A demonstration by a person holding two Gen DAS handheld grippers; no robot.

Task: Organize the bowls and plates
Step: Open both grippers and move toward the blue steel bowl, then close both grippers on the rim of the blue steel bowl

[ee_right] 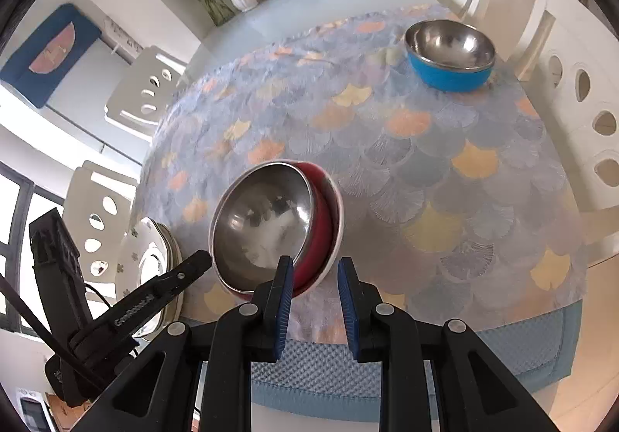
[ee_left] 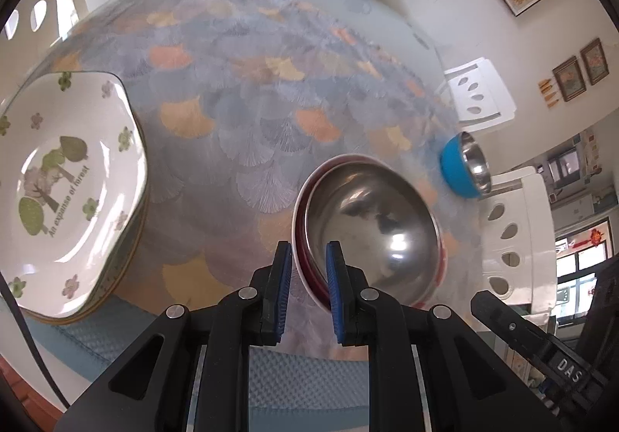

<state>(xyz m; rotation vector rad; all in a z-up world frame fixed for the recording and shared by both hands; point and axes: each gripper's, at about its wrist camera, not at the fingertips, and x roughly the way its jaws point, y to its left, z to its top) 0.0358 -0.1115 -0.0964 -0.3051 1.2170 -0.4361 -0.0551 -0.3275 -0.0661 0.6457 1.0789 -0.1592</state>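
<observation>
Straddling the near rim of the red bowls [ee_left: 309, 258] with my left fingers [ee_left: 307, 287], gap narrow, not clearly pinching yet. The steel-lined stack [ee_right: 271, 227] sits tilted on the tabletop [ee_right: 445, 169], mouth up. My right fingers [ee_right: 314, 306] hang parted and empty just beside its rim. Blue bowl [ee_right: 448, 78] waits far right; plates [ee_left: 73, 180] left.

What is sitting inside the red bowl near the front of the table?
A shiny steel bowl is nested, tilted, inside the red bowl with the white rim. Its steel interior looks empty. The red bowl's own bottom is covered, so anything beneath cannot be seen.
</observation>
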